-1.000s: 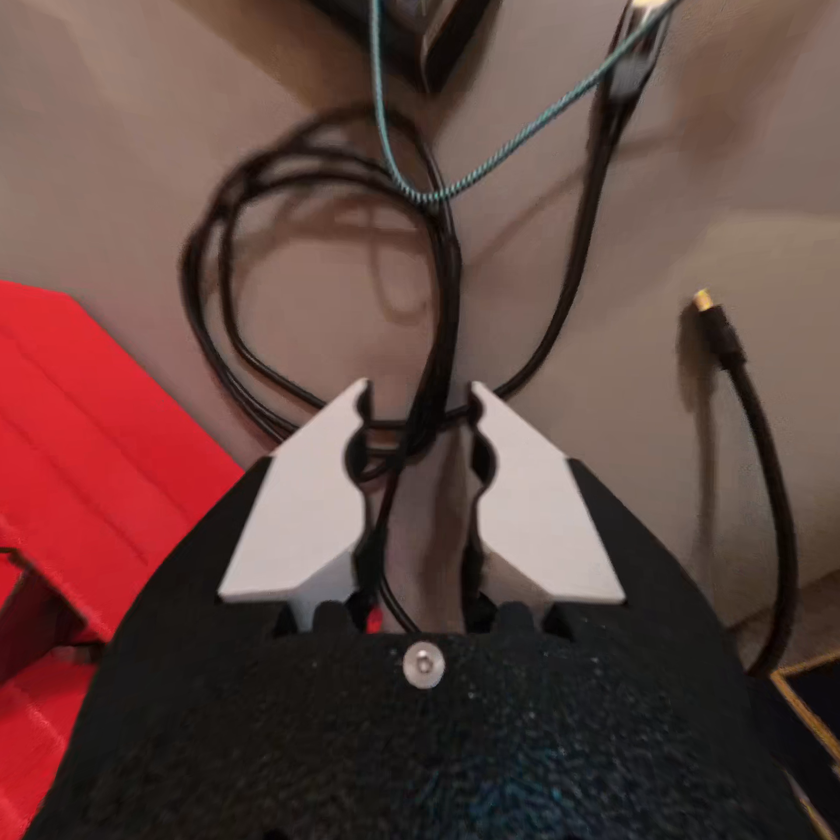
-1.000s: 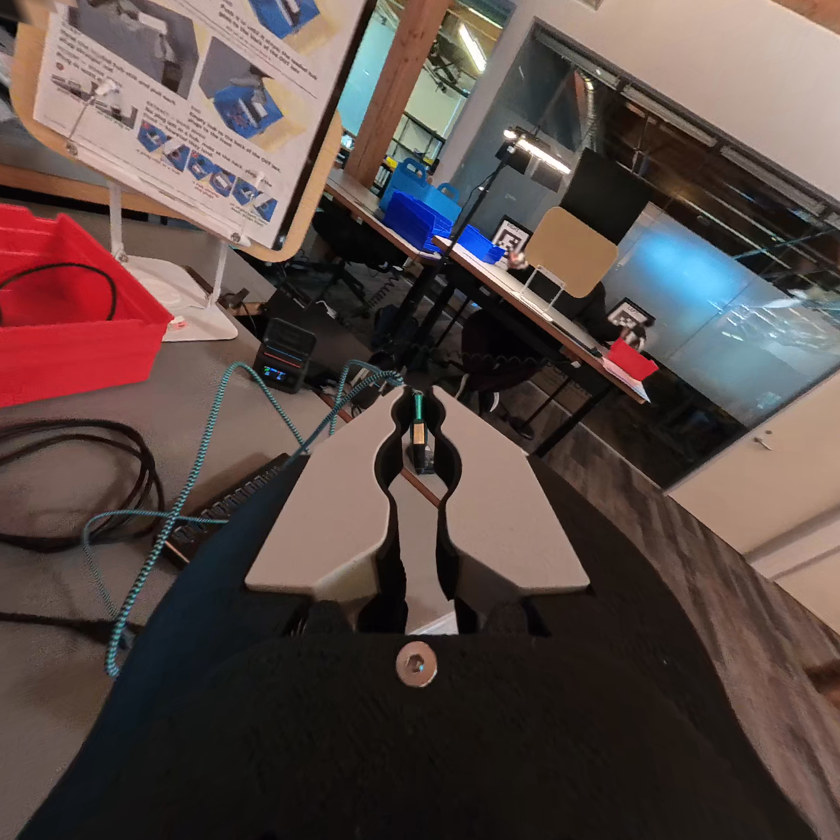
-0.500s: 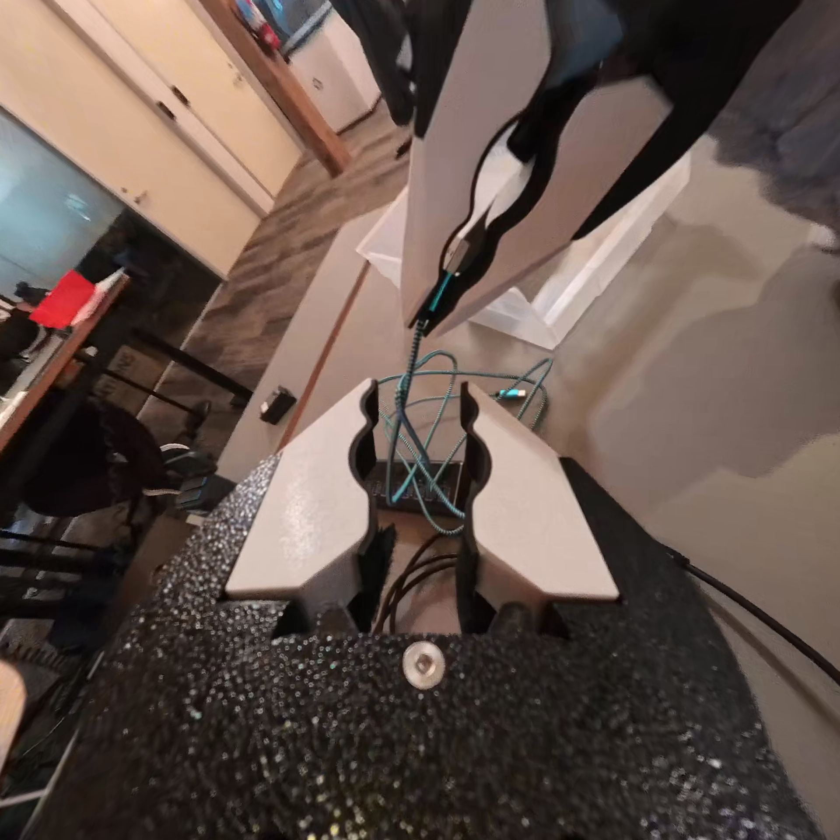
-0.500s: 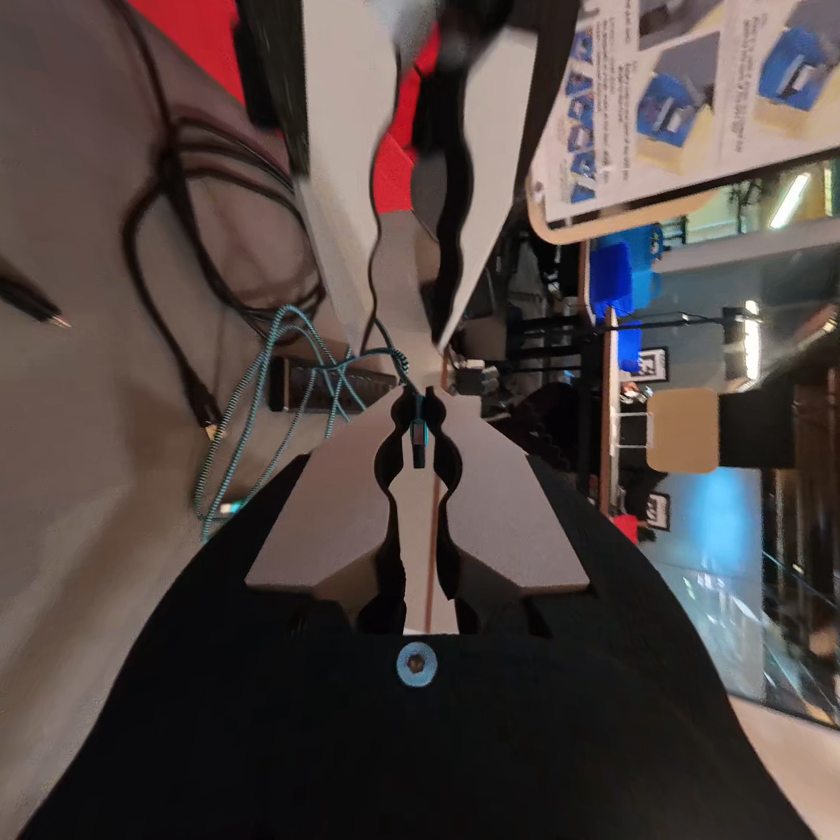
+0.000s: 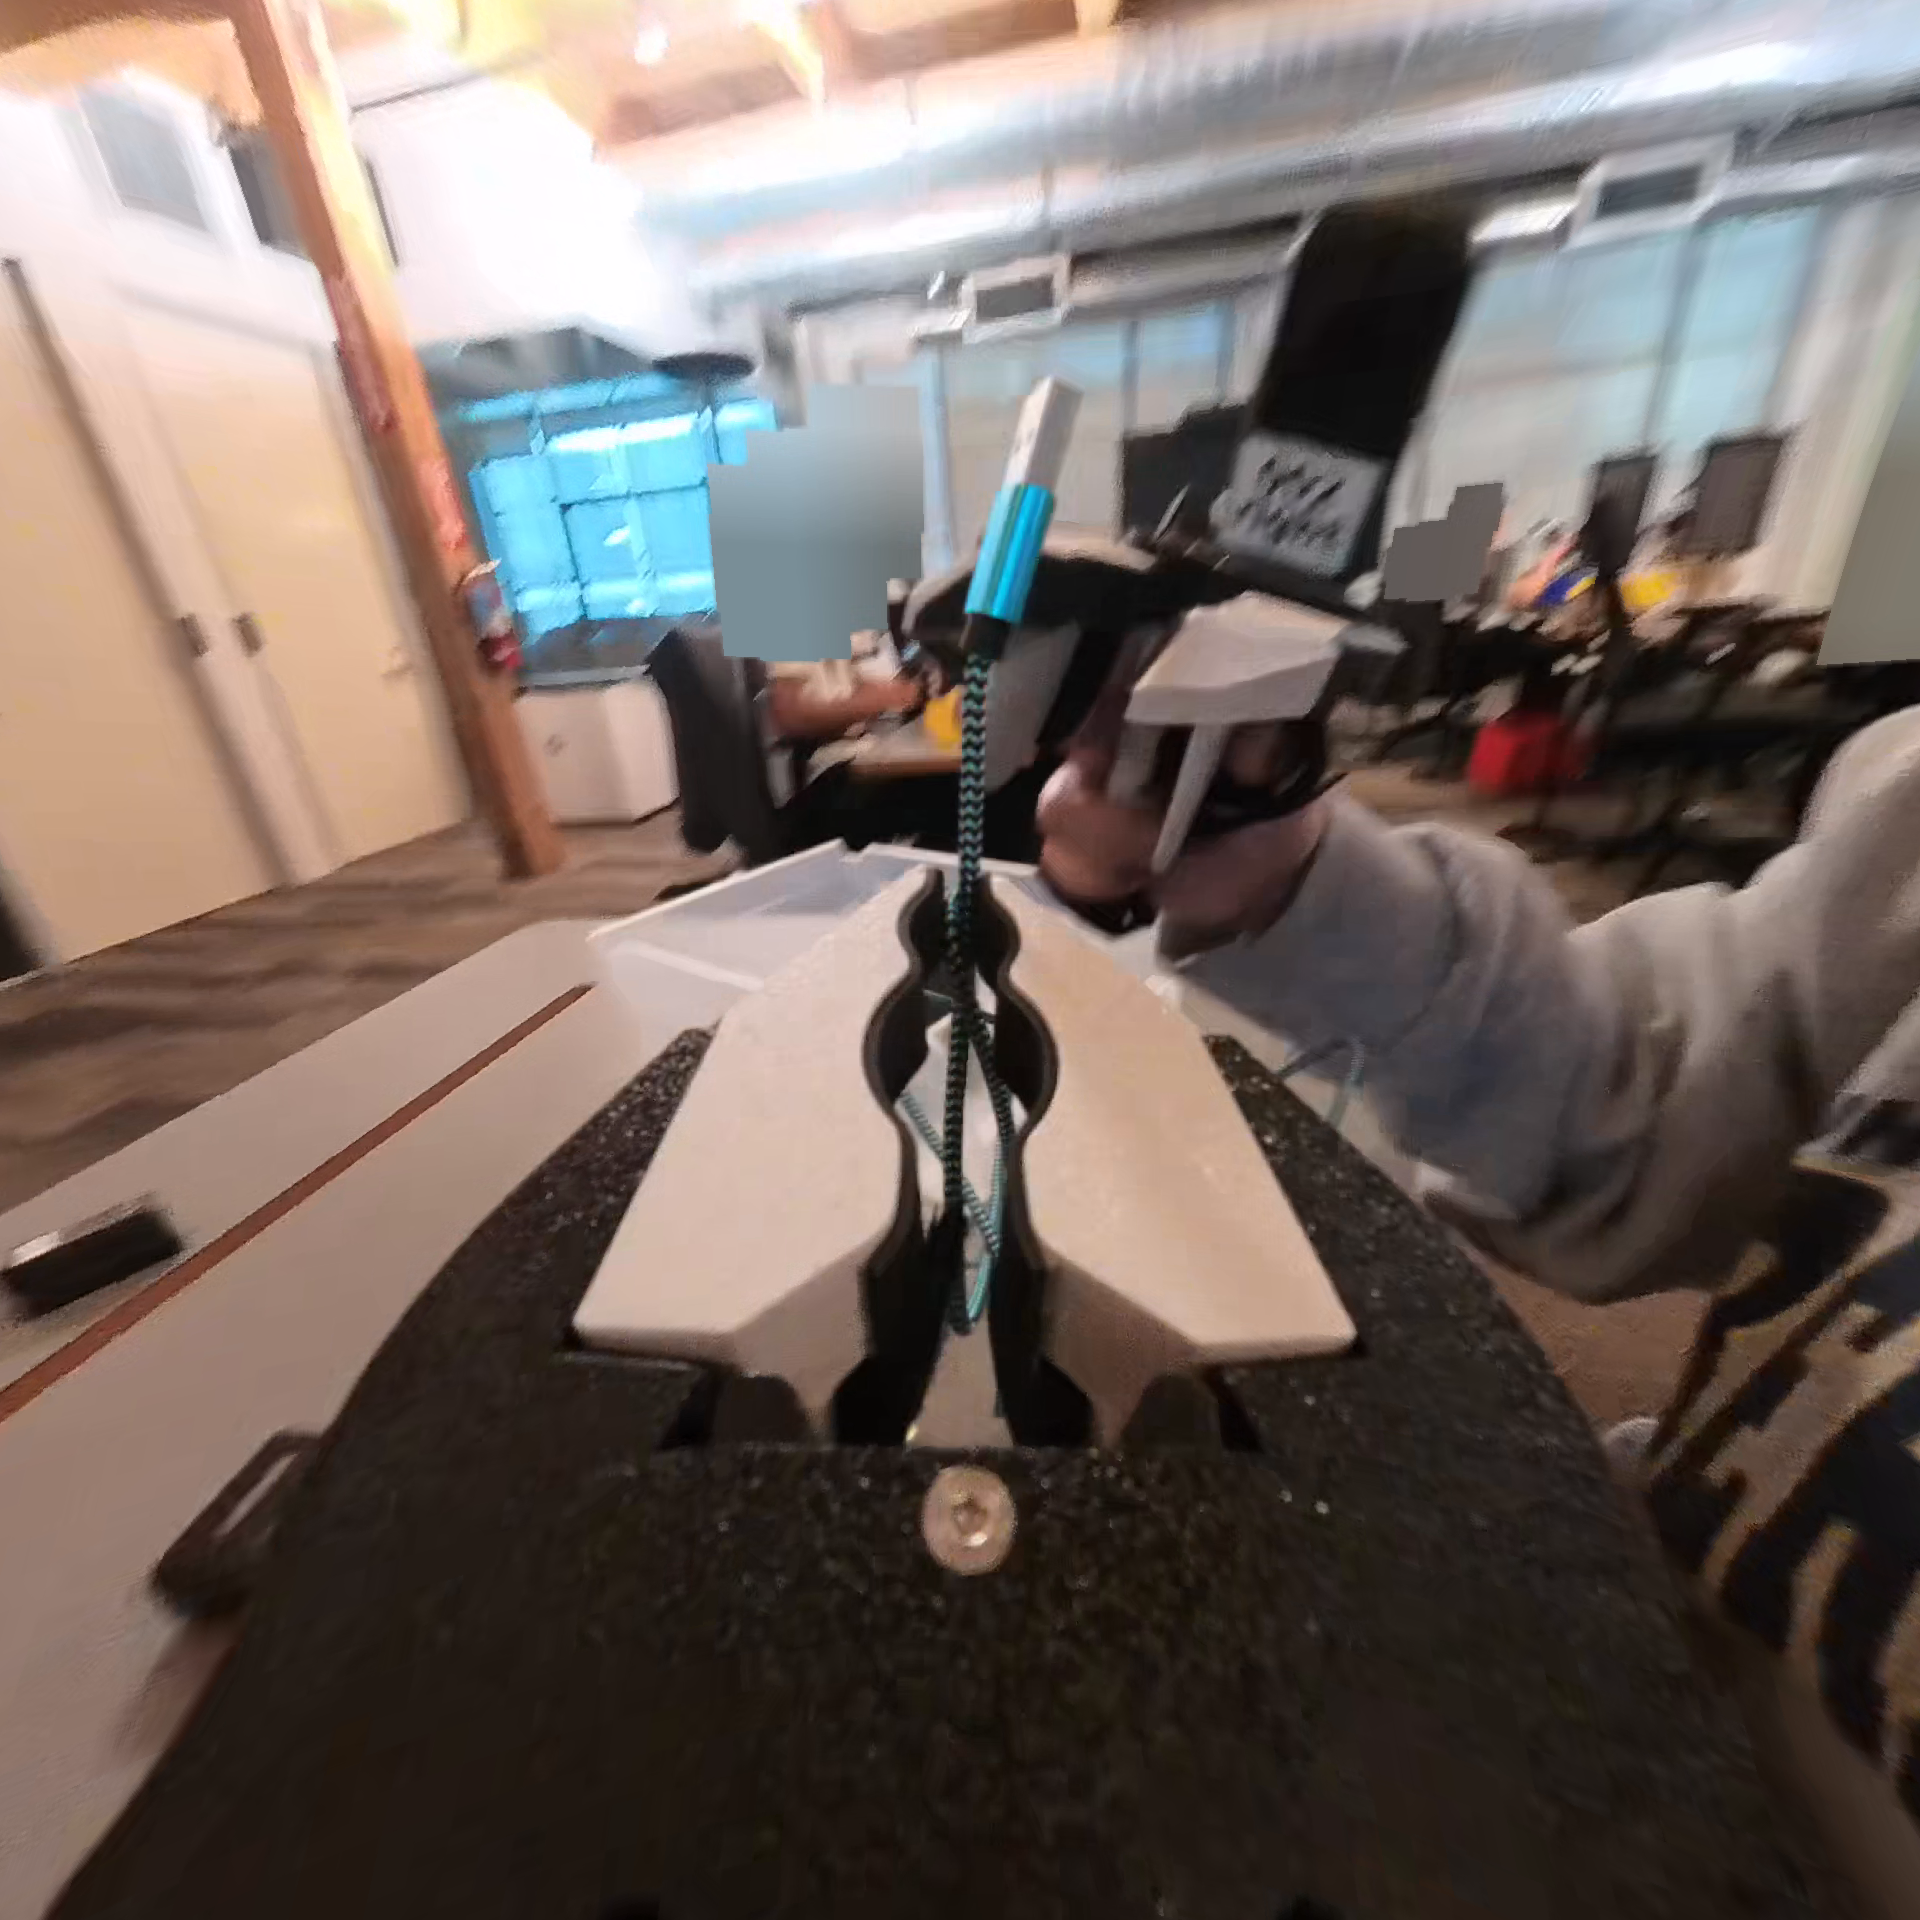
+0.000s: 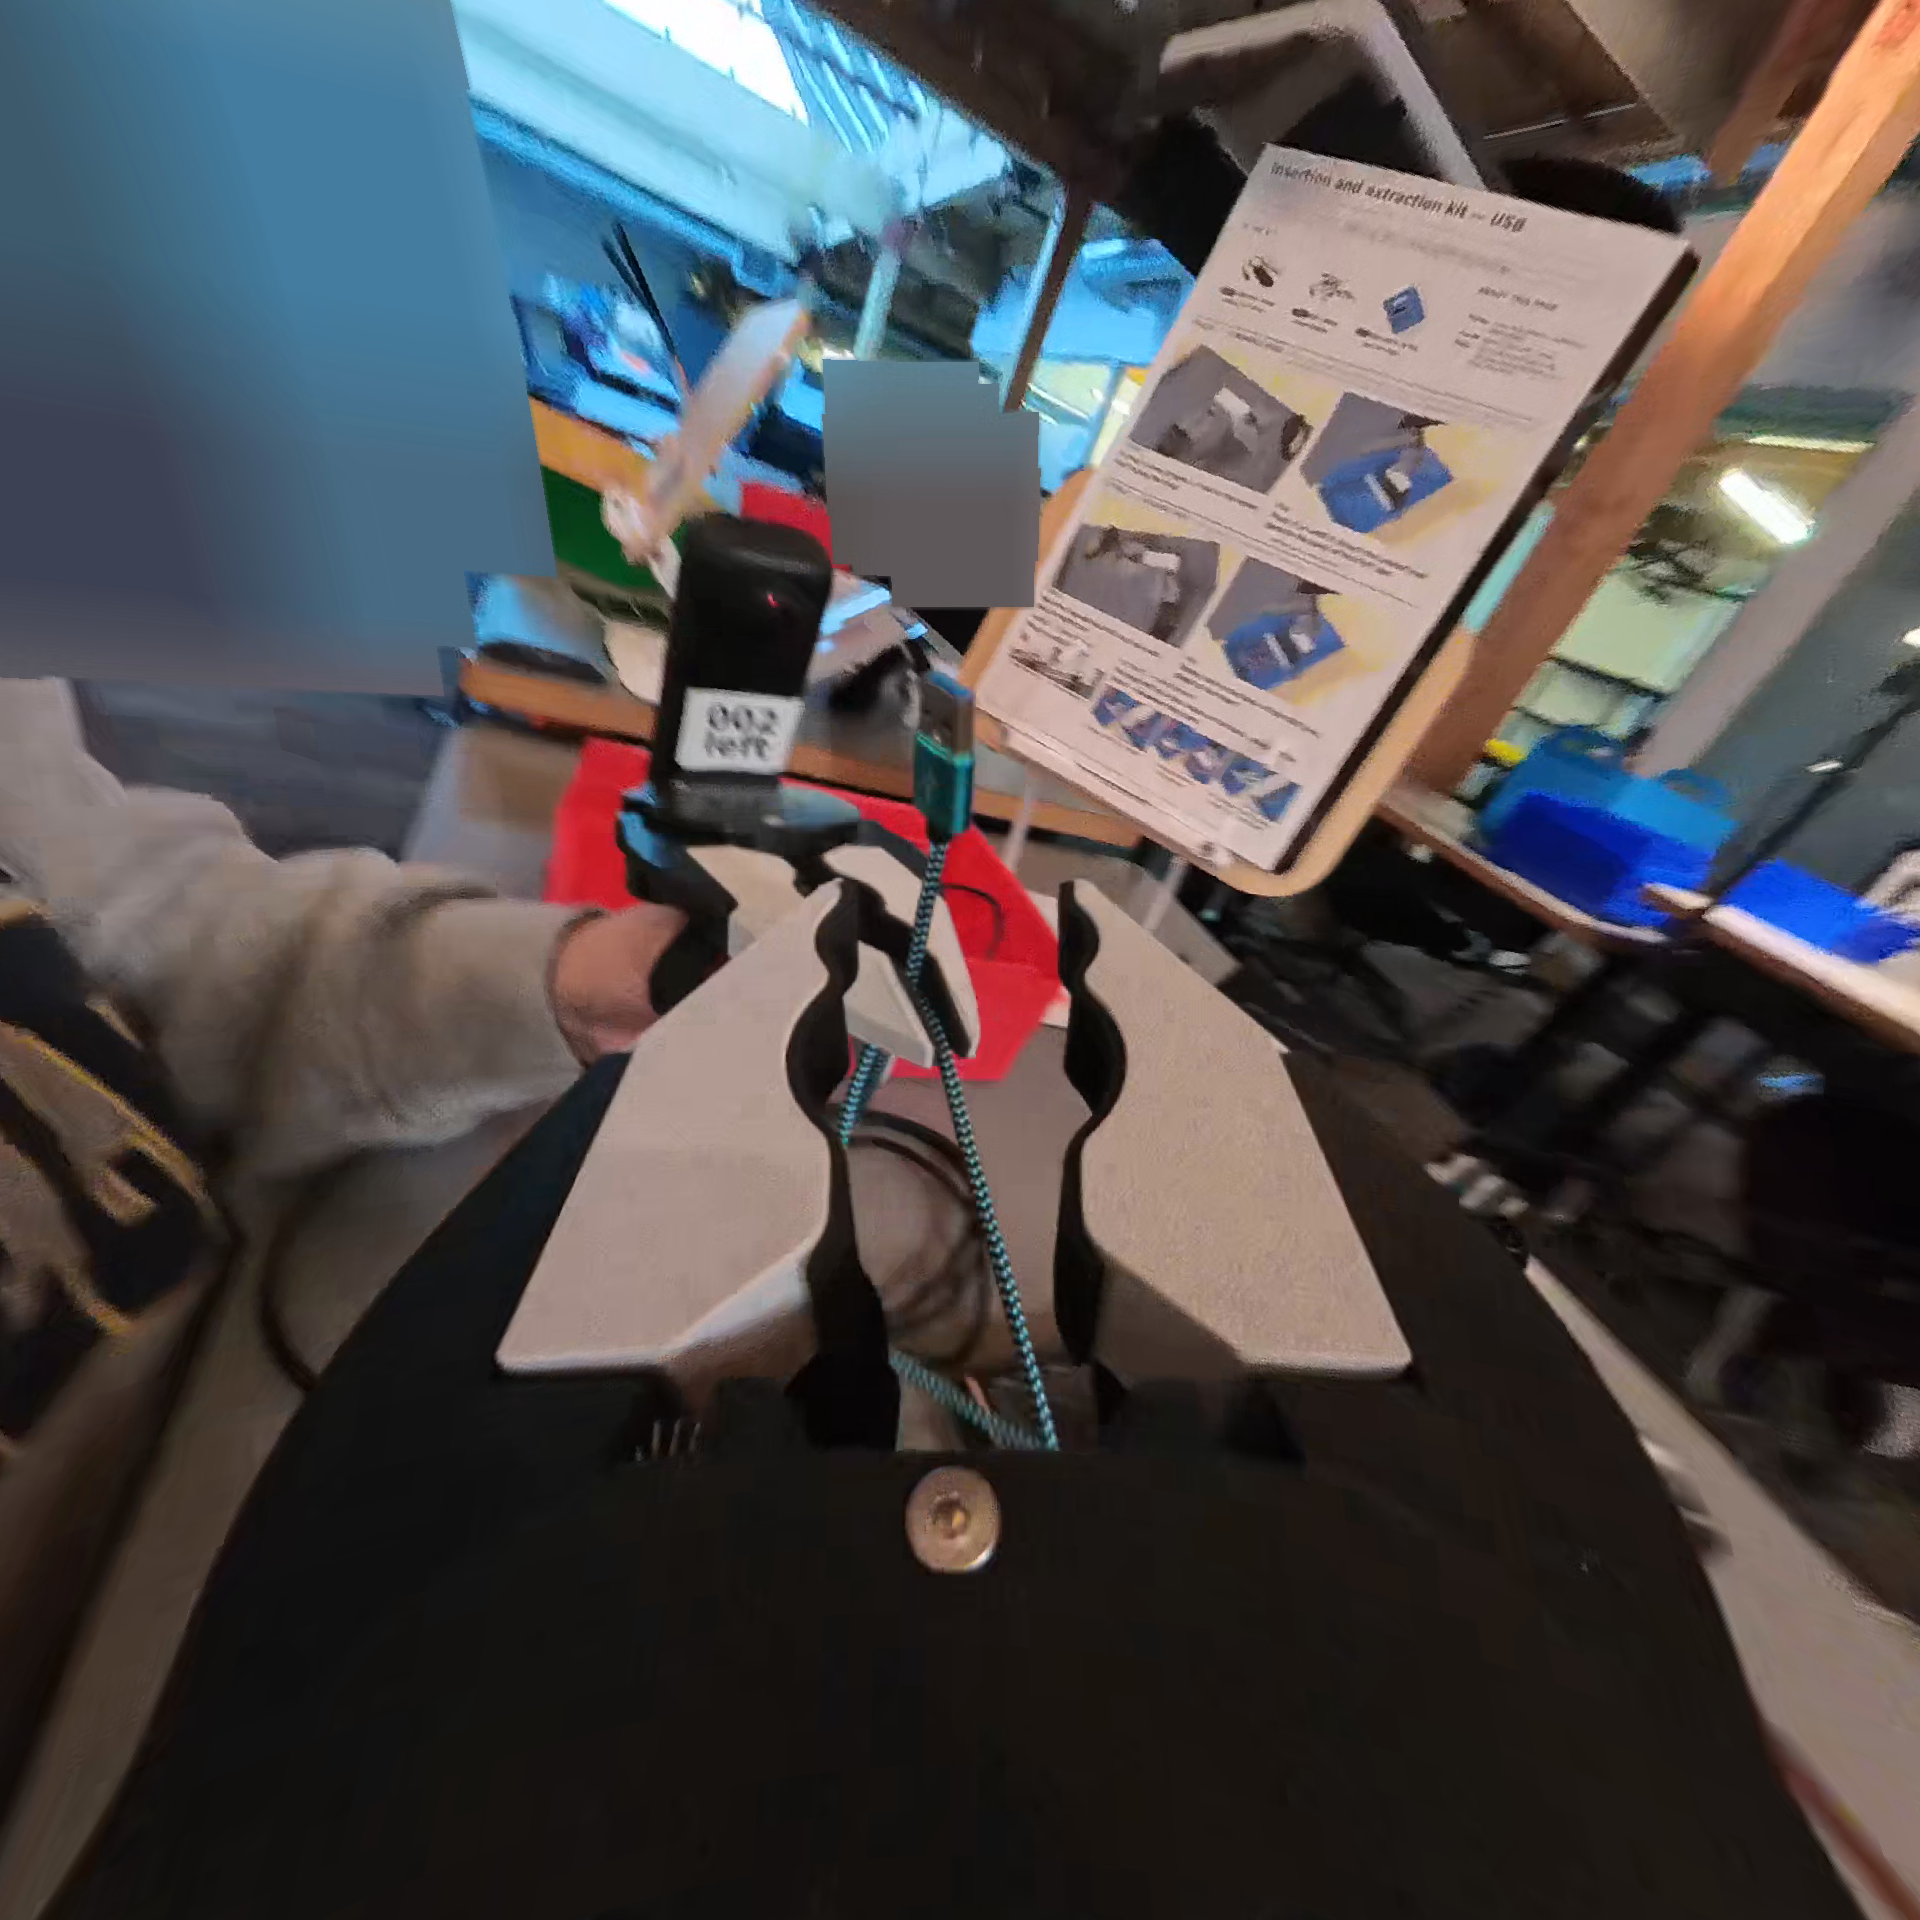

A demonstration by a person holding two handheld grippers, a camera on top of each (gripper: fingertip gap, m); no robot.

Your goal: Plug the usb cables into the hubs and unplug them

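Teal cable (image 5: pixel 971 790) clamped in left fingers (image 5: pixel 821 1091); right fingers (image 6: pixel 717 1132) apart, its view showing sign (image 6: pixel 1340 520).

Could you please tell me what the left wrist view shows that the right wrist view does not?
Only the left wrist view shows the clear plastic bin and the left gripper shut on the braided cable. Only the right wrist view shows the red bin, the instruction board and the open right gripper. Both show the teal USB plug pointing up.
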